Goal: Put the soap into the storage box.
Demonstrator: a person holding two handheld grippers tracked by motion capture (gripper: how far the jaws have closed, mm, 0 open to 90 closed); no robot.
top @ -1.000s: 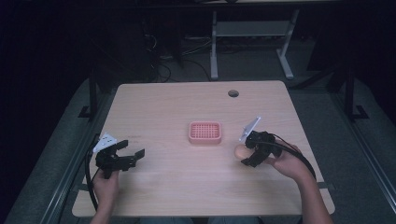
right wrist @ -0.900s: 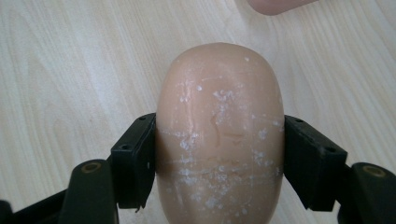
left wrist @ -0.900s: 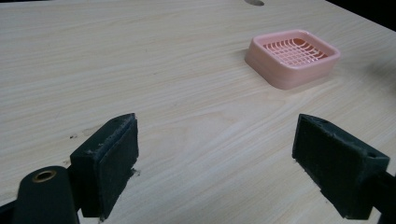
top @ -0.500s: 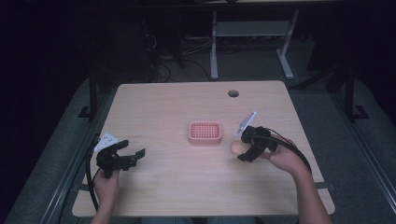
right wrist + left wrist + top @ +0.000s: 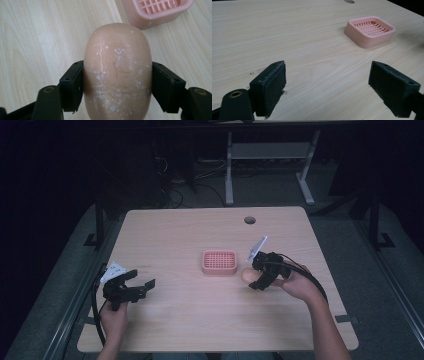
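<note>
Soap (image 5: 117,72) is being clamped between the right gripper (image 5: 261,276) jaws, just short of the pink dish (image 5: 219,262) ahead; placing into it is being judged next. Left gripper (image 5: 131,288) is being held wide open, empty.

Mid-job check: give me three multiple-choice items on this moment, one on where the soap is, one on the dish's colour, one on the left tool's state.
1. Where is the bar of soap?
A. In the dish
B. Between the jaws of the right tool
C. Under the left tool

2. What colour is the soap dish?
A. Pink
B. Blue
C. White

3. How does the left tool stand?
A. Shut on the soap
B. Shut on the dish
C. Open, holding nothing

Answers:
1 B, the right gripper view shows both jaws pressed on the bar's sides.
2 A, the slotted dish reads pink in all views.
3 C, the left gripper view shows bare table between wide-apart jaws.
</note>
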